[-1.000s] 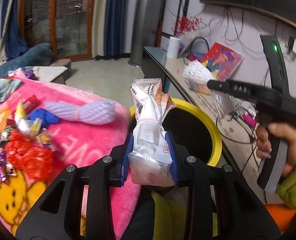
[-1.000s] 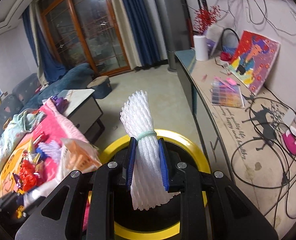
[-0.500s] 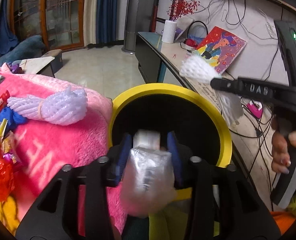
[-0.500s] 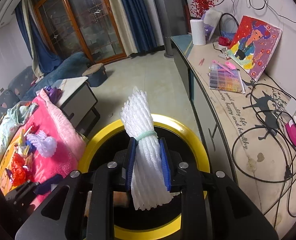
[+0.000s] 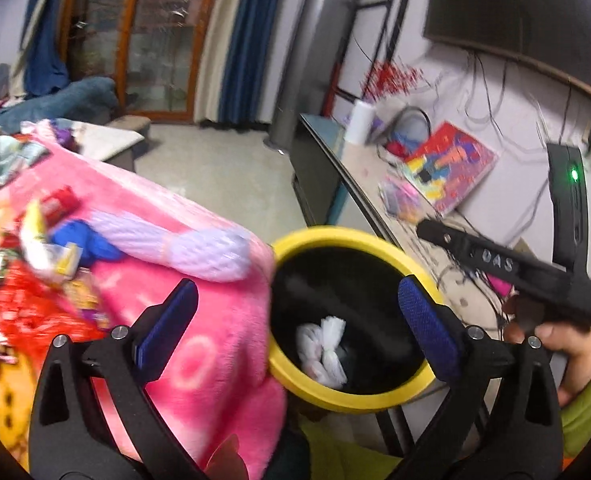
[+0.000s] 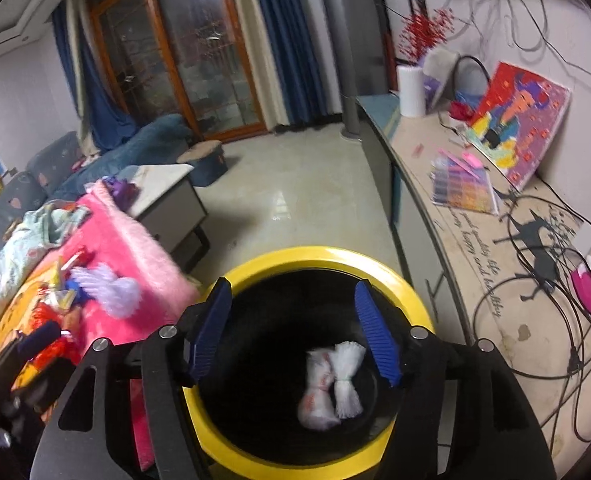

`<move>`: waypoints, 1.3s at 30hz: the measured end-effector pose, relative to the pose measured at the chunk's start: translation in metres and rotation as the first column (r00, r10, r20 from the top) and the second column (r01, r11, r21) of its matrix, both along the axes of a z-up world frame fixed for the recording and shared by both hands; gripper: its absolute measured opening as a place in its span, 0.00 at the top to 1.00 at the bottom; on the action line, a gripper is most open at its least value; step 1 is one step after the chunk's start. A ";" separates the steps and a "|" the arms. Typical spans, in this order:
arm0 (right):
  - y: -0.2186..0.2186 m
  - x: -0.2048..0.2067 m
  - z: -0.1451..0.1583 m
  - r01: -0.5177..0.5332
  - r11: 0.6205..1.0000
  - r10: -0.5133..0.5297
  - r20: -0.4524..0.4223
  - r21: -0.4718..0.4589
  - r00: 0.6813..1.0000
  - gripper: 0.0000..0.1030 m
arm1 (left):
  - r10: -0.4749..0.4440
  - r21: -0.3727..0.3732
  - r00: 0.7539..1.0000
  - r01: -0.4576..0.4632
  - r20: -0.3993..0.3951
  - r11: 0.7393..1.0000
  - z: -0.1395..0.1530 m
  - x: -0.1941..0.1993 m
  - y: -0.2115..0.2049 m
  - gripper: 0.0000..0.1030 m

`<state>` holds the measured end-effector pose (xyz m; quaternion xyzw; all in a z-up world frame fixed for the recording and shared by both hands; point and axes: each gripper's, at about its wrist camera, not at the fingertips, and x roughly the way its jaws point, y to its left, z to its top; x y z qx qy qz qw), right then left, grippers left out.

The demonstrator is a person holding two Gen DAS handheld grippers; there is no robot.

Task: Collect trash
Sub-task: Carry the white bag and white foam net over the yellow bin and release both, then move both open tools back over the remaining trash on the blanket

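Observation:
A yellow-rimmed black bin (image 5: pixel 307 240) (image 6: pixel 327 254) stands beside the pink blanket. Inside it lie a plastic snack bag (image 6: pixel 315 392) and a white foam net (image 6: pixel 347 380); they show as one white bundle (image 5: pixel 327 344) in the left wrist view. My left gripper (image 5: pixel 299 328) is open and empty, straddling the blanket edge and the bin. My right gripper (image 6: pixel 293 332) is open and empty above the bin mouth; its body (image 5: pixel 511 268) shows in the left wrist view. A lilac foam net (image 5: pixel 183 244) (image 6: pixel 111 286), red wrappers (image 5: pixel 27 312) and other wrappers lie on the blanket.
The pink blanket (image 5: pixel 215 352) (image 6: pixel 135 248) covers a surface left of the bin. A long sideboard (image 6: pixel 487 264) on the right carries cables, a painting (image 6: pixel 523 120), a paper roll (image 6: pixel 411 90) and a pink tape holder (image 6: pixel 587 284). A low table (image 6: pixel 167 192) and sofa stand further back.
Both grippers opened over the bin. The snack bag fell from the left one and the white foam net from the right one; both now lie in the bin.

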<state>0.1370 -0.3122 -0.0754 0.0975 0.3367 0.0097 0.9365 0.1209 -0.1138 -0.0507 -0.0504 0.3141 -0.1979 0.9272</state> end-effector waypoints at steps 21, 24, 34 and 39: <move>0.103 -0.049 0.052 -0.259 0.959 0.277 0.197 -0.112 0.940 0.32 | 0.283 -0.072 0.956 -0.277 0.083 0.958 0.037 -0.026 0.099 0.11; 0.116 -0.052 0.052 -0.289 0.949 0.309 0.198 -0.124 0.930 0.31 | 0.310 -0.076 0.946 -0.304 0.093 0.950 0.040 -0.031 0.110 0.11; 0.149 -0.053 0.045 -0.367 0.919 0.388 0.165 -0.141 0.907 0.31 | 0.393 -0.102 0.916 -0.385 0.084 0.917 0.042 -0.039 0.145 0.11; 0.166 -0.054 0.041 -0.403 0.904 0.422 0.150 -0.145 0.894 0.31 | 0.434 -0.115 0.898 -0.425 0.071 0.898 0.042 -0.041 0.162 0.11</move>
